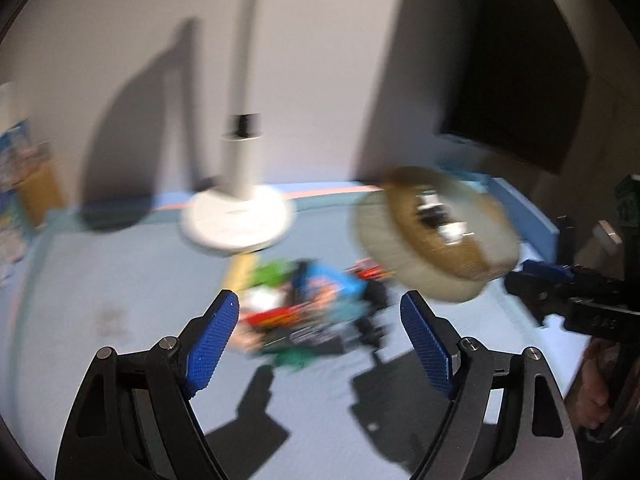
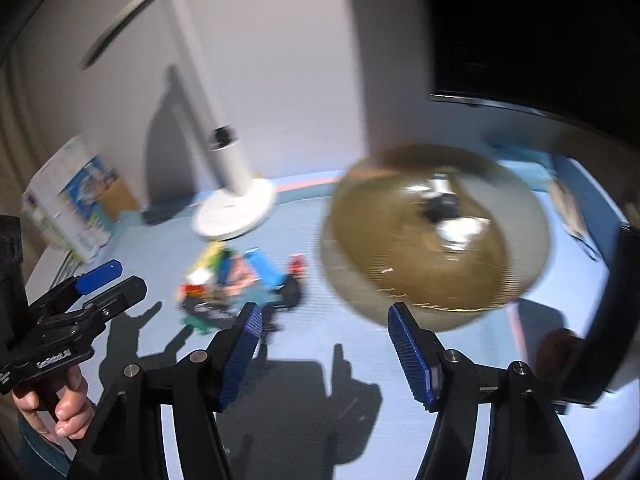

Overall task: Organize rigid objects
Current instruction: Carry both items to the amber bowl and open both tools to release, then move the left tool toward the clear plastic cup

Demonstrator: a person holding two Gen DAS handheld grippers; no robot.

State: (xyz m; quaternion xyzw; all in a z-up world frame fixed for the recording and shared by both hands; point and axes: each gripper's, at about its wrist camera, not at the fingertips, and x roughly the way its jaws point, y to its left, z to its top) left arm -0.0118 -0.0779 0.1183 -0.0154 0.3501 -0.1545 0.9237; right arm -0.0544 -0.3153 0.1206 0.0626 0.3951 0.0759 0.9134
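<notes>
Both views are blurred. A pile of small colourful objects [image 1: 312,300] lies on the blue mat [image 1: 100,280], in the right wrist view left of centre [image 2: 236,284]. A round woven basket [image 1: 400,268] stands to its right with black and white items [image 1: 440,216] inside; it fills the right wrist view's middle [image 2: 352,280]. My left gripper [image 1: 320,300] is open just short of the pile, nothing between its blue pads. My right gripper [image 2: 325,310] is open near the basket's front rim, holding nothing. Each gripper shows in the other's view: right [image 1: 560,292], left [image 2: 104,280].
A white lamp base [image 1: 236,220] with an upright pole stands behind the pile, near the wall. A printed box [image 2: 68,200] leans at the far left. A dark screen [image 1: 520,100] hangs at the right. A person's hand [image 2: 60,404] holds the left gripper's handle.
</notes>
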